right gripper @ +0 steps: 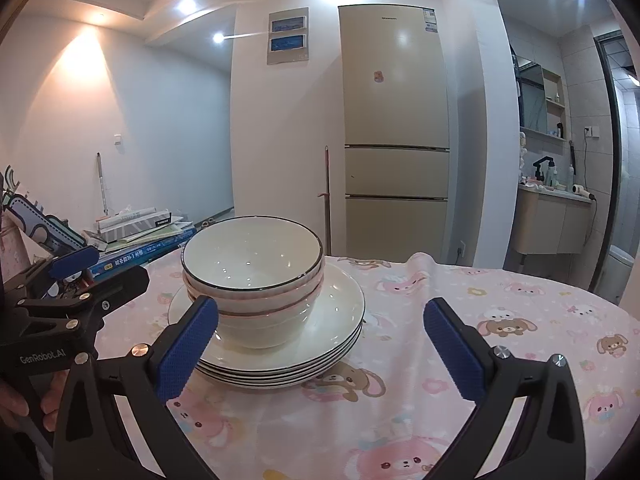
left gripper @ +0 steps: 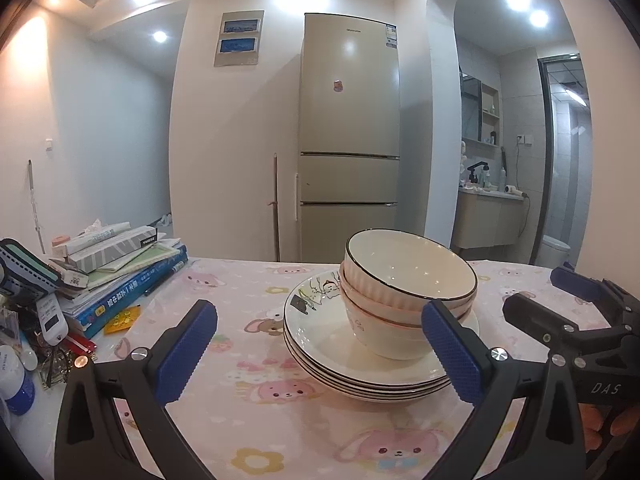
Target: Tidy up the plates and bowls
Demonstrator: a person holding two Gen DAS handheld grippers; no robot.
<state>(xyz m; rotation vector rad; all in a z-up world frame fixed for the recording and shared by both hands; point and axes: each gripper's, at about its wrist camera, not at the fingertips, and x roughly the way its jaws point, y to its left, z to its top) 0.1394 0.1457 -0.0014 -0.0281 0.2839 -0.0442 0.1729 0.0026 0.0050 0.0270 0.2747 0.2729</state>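
A: What does the table look like, and the room behind it?

B: The table (left gripper: 248, 432) wears a pink cloth printed with rabbits and bears. At its far left a heap of books (left gripper: 132, 280) and boxes lies beside small clutter. Beyond the far edge stands a tall beige fridge (left gripper: 348, 140), with a bathroom opening to the right of it.

A: And the dishes?

B: The plates (left gripper: 360, 372) sit in one flat stack near the middle of the table. The bowls (left gripper: 408, 280) are nested upright on top of them, mouths up. Being round, they show no long axis; the top bowl leans slightly.

A: Where are the grippers?

B: The left gripper (left gripper: 320, 360) hangs low at the near edge, jaws spread wide, its right finger in front of the bowls but gripping nothing. The right gripper (right gripper: 320, 354) hangs just right of it, equally spread, its left finger in front of the stack.
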